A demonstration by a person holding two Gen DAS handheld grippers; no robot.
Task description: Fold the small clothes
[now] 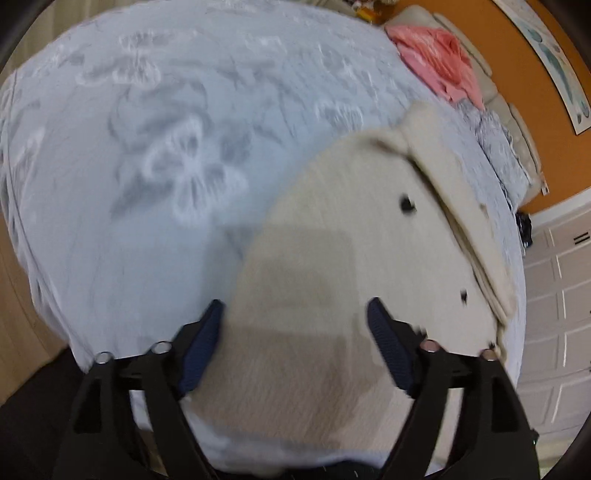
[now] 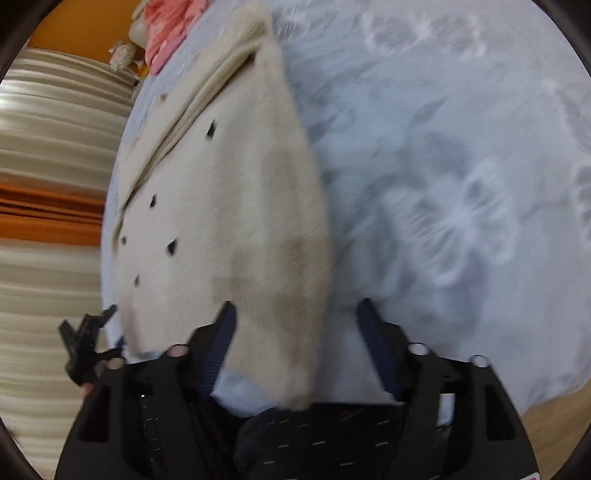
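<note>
On the bed (image 1: pixel 110 155), the cream garment (image 1: pixel 332 258) lies flat near the edge, seemingly partly folded, one strip doubled along its side. Both the left gripper (image 1: pixel 295 325) and right gripper (image 2: pixel 295 325) hover with jaws released, holding nothing; further folds probably remain. A pink cloth (image 1: pixel 439 59) sits well apart.

A home bedroom: a bed (image 1: pixel 110 229) under a pale floral bedspread, orange wall (image 1: pixel 517 74), padded headboard (image 1: pixel 491 85), white panelled cupboard doors (image 1: pixel 554 295).

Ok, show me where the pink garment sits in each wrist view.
Left wrist: pink garment lies upper right, at the far end of the bed, beyond the cream garment.
Right wrist: pink garment lies at top left, past the cream garment's far end.
Shared landmark: the butterfly-patterned blue bedspread.
</note>
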